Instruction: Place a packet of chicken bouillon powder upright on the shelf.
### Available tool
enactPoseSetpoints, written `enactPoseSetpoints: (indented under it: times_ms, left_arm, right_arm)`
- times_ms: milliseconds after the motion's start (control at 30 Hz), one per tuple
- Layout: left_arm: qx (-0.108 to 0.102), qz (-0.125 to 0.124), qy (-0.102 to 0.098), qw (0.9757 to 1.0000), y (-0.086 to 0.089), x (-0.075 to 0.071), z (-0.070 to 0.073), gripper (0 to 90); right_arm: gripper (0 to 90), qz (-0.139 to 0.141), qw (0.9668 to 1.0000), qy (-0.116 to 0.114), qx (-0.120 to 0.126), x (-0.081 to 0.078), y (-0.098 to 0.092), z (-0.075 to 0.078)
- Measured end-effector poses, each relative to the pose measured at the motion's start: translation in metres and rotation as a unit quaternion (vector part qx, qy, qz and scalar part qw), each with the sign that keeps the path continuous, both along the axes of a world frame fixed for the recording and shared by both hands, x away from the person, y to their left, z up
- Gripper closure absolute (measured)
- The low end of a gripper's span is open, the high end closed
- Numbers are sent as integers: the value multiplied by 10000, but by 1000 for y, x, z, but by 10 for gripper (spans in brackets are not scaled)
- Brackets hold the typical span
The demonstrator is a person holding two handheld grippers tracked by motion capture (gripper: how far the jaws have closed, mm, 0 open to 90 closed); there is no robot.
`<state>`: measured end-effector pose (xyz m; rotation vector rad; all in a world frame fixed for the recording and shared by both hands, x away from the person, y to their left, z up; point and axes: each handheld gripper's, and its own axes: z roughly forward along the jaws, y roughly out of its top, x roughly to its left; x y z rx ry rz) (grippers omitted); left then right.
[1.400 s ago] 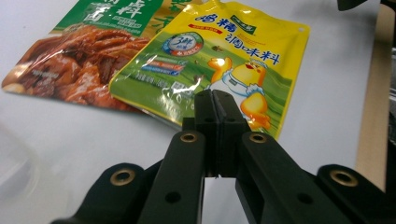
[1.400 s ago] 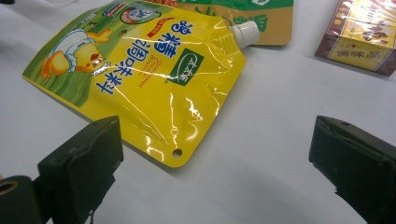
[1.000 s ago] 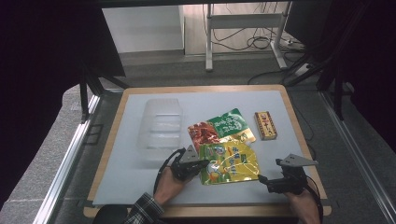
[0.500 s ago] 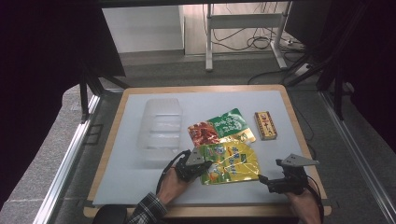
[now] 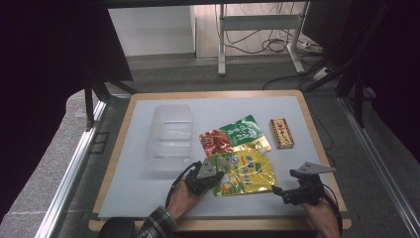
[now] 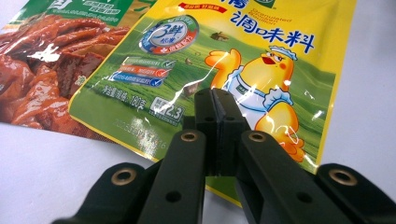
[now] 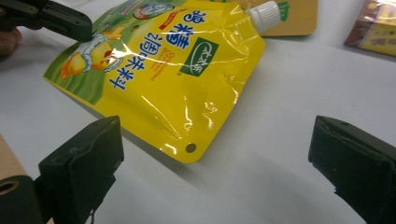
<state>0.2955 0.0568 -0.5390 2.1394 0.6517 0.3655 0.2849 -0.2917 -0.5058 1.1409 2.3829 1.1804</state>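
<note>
We see the yellow seasoning pouch (image 5: 243,172) lying flat on the white table (image 5: 124,198), its long axis running roughly across the table from our left gripper (image 5: 205,174) towards the right. In the right gripper view its white screw cap (image 7: 264,12) sits at the far corner, so the spout points away from the right gripper (image 5: 277,191), while a rounded corner with a small punched hole (image 7: 190,148) points towards it, lying between that gripper's two jaws but further out. The printed cartoon chick (image 6: 261,88) sits at the end nearest the left gripper.

Our left gripper rests over the pouch's near-left edge. In the left gripper view its jaws stand pressed together, tips over the chick print; whether any film is pinched between them we cannot tell. The right gripper lies just off the pouch's right end, its jaws spread wide apart with bare table between them, not touching the pouch.

Beyond the left gripper, a green and red snack packet (image 5: 233,136) lies partly tucked under the pouch's far edge. Further right sits a small red and gold box (image 5: 281,133), apart from both packets. Off to the far left of the left gripper stands a clear plastic tray (image 5: 171,139).
</note>
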Motion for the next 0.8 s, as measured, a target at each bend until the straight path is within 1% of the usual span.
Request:
enactPoseSetpoints:
  times_ms: [100, 233, 433, 500, 533, 633, 667, 800]
  left_arm:
    - [1, 4, -10, 10000, 0, 0, 0, 900]
    - [-7, 0, 27, 10000, 1, -1, -1, 900]
    - [23, 20, 25, 10000, 2, -2, -1, 900]
    - [15, 19, 38, 10000, 2, -2, -1, 900]
    - [17, 19, 37, 10000, 2, -2, -1, 900]
    - [50, 46, -3, 10000, 1, -3, -2, 900]
    - [58, 49, -17, 10000, 1, -4, -2, 900]
    - [78, 61, 27, 9999, 2, -4, -2, 900]
  right_arm:
    - [32, 55, 9999, 116, 34, 2, 2, -1]
    - [32, 123, 9996, 245, 72, 4, 7, -2]
    - [31, 201, 9992, 330, 81, 10, 14, -5]
    - [31, 197, 9989, 391, 135, 13, 15, -6]
    - [32, 199, 9988, 428, 148, 14, 15, -7]
    - [32, 214, 9978, 557, 289, 20, 18, -10]
    - [32, 239, 9976, 569, 324, 22, 19, -11]
    - [31, 354, 9966, 688, 294, 27, 29, -14]
